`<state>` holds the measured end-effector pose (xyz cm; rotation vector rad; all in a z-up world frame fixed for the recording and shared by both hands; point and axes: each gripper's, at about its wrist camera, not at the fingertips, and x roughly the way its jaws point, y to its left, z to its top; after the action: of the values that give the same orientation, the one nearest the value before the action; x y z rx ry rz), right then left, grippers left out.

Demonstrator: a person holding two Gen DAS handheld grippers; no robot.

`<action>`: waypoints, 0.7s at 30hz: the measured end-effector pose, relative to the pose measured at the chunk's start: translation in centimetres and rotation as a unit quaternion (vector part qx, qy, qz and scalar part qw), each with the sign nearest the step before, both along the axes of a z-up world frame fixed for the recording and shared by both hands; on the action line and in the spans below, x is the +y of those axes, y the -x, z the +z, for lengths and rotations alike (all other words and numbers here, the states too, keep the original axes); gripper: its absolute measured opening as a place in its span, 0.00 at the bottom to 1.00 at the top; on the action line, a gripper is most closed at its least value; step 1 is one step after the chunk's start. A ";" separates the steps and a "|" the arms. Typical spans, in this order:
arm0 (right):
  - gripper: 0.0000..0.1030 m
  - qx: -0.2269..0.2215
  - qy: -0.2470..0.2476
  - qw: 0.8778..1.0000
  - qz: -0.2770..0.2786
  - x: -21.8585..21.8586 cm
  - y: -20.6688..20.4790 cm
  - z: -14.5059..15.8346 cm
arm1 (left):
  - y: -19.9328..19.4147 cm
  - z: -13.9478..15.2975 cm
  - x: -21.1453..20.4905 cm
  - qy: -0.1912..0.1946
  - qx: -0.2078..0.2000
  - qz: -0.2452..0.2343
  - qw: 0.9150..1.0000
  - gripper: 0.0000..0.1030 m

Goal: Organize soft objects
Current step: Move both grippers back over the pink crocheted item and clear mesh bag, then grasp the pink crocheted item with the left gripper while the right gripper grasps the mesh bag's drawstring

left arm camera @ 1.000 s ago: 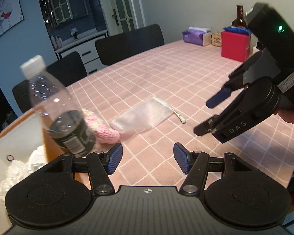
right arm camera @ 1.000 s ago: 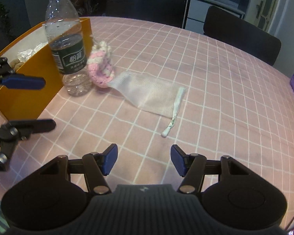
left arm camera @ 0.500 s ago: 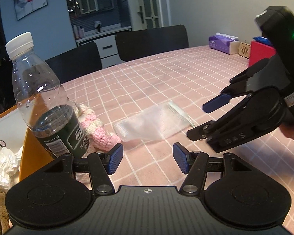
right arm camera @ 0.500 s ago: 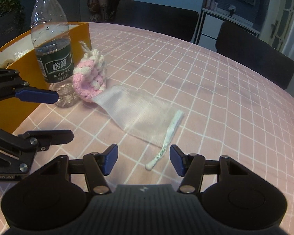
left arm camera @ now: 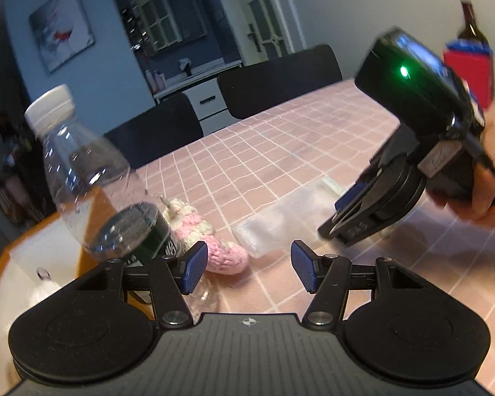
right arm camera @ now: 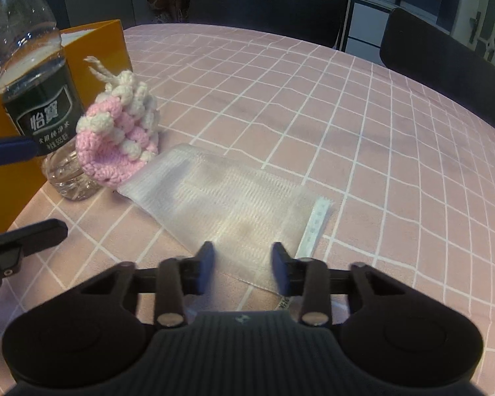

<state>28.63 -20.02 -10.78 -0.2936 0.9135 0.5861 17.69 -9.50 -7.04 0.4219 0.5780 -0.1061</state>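
Note:
A white mesh pouch [right arm camera: 227, 198] with a drawstring lies flat on the pink checked tablecloth; it also shows in the left wrist view [left arm camera: 280, 224]. A pink and white crocheted piece [right arm camera: 118, 138] leans beside it, also in the left wrist view [left arm camera: 211, 244]. My right gripper [right arm camera: 242, 264] is open, its fingers straddling the pouch's near edge, low over it. My left gripper [left arm camera: 246, 267] is open and empty, close to the crocheted piece and the water bottle [left arm camera: 92, 178].
An orange box [right arm camera: 92, 52] with soft items inside stands at the left behind the bottle [right arm camera: 33, 76]. Black chairs [right arm camera: 267, 3] line the table's far side. A red box [left arm camera: 468, 69] and a dark bottle stand at the far right.
My right gripper has moved forward and down onto the pouch's near edge and its jaws have narrowed. My left gripper has drifted closer to the bottle.

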 end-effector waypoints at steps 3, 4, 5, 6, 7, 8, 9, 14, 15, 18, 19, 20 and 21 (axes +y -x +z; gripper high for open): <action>0.00 -0.016 0.004 1.000 0.004 0.1 0.2 -0.1 | -0.4 -0.8 -0.8 -0.063 -0.002 -0.017 0.998 0.67; 0.00 -0.019 0.007 1.000 0.002 0.1 0.3 -0.1 | -0.5 -1.2 -1.1 -0.086 -0.005 -0.024 0.996 0.67; 0.00 -0.021 0.010 1.000 0.000 0.1 0.3 -0.1 | -0.6 -1.7 -1.5 -0.111 -0.005 -0.032 0.993 0.67; 0.00 -0.021 0.012 1.000 0.001 0.0 0.4 0.0 | -0.7 -2.1 -1.8 -0.137 -0.006 -0.037 0.990 0.67; 0.00 -0.019 0.013 1.000 0.001 -0.1 0.5 0.0 | -0.9 -2.6 -2.1 -0.164 -0.009 -0.041 0.986 0.67; 0.00 -0.016 0.014 1.000 0.000 -0.3 0.8 0.1 | -0.9 -3.1 -2.4 -0.189 -0.013 -0.046 0.981 0.67; 0.00 -0.012 0.016 1.000 -0.001 -0.4 0.9 0.2 | -1.0 -3.5 -2.6 -0.213 -0.016 -0.050 0.976 0.67; 0.03 0.012 0.021 1.000 -0.010 -1.4 1.7 0.7 | -1.7 -6.2 -4.0 -0.324 -0.017 -0.064 0.944 0.67; 0.05 0.019 0.015 1.000 -0.013 -1.6 1.8 0.9 | -1.8 -6.8 -4.3 -0.345 -0.018 -0.069 0.936 0.68; 0.46 0.019 0.007 1.000 -0.009 -1.7 2.3 1.3 | -2.1 -8.4 -4.5 -0.395 -0.019 -0.081 0.915 0.69; 0.56 0.018 0.005 1.000 -0.006 -1.7 2.4 1.4 | -2.3 -8.9 -4.5 -0.408 -0.019 -0.083 0.909 0.69; 0.73 0.014 0.002 1.000 -0.007 -1.7 2.4 1.5 | -2.5 -9.2 -4.5 -0.417 -0.018 -0.082 0.905 0.69; 0.77 0.010 0.000 1.000 -0.011 -1.6 2.4 1.6 | -2.7 -9.6 -4.5 -0.427 -0.015 -0.081 0.901 0.70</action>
<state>26.26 -21.63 -9.22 -0.2780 0.9345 0.5703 20.36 -13.99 -16.63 1.3280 0.5368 0.0025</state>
